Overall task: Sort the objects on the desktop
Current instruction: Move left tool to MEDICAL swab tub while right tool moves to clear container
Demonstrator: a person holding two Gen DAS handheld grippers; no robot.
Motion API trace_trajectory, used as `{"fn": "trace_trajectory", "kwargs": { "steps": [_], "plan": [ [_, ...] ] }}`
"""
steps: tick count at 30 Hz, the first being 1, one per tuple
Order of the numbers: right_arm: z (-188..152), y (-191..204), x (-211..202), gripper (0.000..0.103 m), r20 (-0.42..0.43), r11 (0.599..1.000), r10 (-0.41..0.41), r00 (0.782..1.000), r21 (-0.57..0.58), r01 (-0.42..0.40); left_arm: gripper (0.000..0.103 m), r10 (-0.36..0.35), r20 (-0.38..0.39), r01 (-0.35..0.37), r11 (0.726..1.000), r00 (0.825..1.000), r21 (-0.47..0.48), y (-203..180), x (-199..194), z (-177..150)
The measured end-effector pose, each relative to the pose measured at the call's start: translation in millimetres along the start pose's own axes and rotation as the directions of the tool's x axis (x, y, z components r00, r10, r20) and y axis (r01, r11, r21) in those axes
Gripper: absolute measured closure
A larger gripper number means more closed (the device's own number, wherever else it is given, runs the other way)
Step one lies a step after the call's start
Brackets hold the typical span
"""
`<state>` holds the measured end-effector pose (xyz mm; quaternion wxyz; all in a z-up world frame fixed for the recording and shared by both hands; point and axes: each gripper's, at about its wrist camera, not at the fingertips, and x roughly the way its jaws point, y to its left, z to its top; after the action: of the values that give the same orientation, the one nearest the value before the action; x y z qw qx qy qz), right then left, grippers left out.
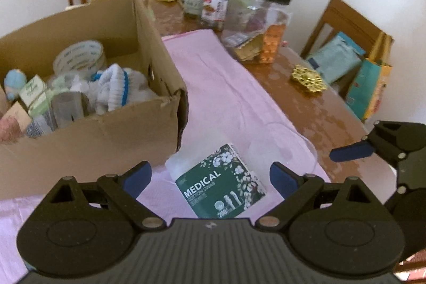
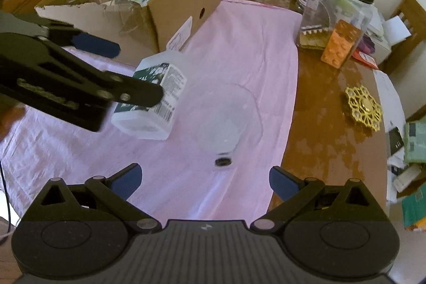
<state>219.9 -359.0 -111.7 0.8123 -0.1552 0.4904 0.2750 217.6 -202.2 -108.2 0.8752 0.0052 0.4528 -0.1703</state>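
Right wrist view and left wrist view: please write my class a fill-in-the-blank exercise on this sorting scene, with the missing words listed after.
1. The green-labelled plastic box of medical cotton swabs lies on a ____ cloth.
2. The roll of clear tape sits inside the brown ____ box.
3. The big clear plastic jar has a ____ lid.
4. The jaws of the left gripper and right gripper are both ____.

Missing words: pink; cardboard; black; open

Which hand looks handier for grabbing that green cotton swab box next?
Probably the left. The left gripper is open with the cotton swab box lying right between its fingers, beside the cardboard box. The right gripper is open too, but sits farther back.
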Motion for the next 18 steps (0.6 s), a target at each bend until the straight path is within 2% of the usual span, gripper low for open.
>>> {"fn": "trace_trajectory", "kwargs": {
  "steps": [2,7,11,18],
  "plan": [
    [2,-5,3,0.0,-0.001,1.0,0.014,1.0,-0.014,-0.014,0.007,0.036,-0.017,-0.036,0.999,0.999,-0.001,-3,6,-1],
    [6,-13,10,0.0,-0.011,0.998,0.048,0.999,-0.038,-0.048,0.007,0.029,-0.053,-0.03,0.999,0.998,-0.025,3,9,-9],
    [6,-17,18,0.0,-0.026,0.997,0.061,0.998,-0.056,-0.062,0.007,0.055,-0.088,-0.057,0.998,0.995,-0.017,8,10,-18],
    [6,-15,27,0.0,-0.036,0.994,0.065,0.997,-0.08,-0.068,0.004,0.061,-0.107,-0.065,0.997,0.992,-0.037,26,-1,-30]
  ]
}}
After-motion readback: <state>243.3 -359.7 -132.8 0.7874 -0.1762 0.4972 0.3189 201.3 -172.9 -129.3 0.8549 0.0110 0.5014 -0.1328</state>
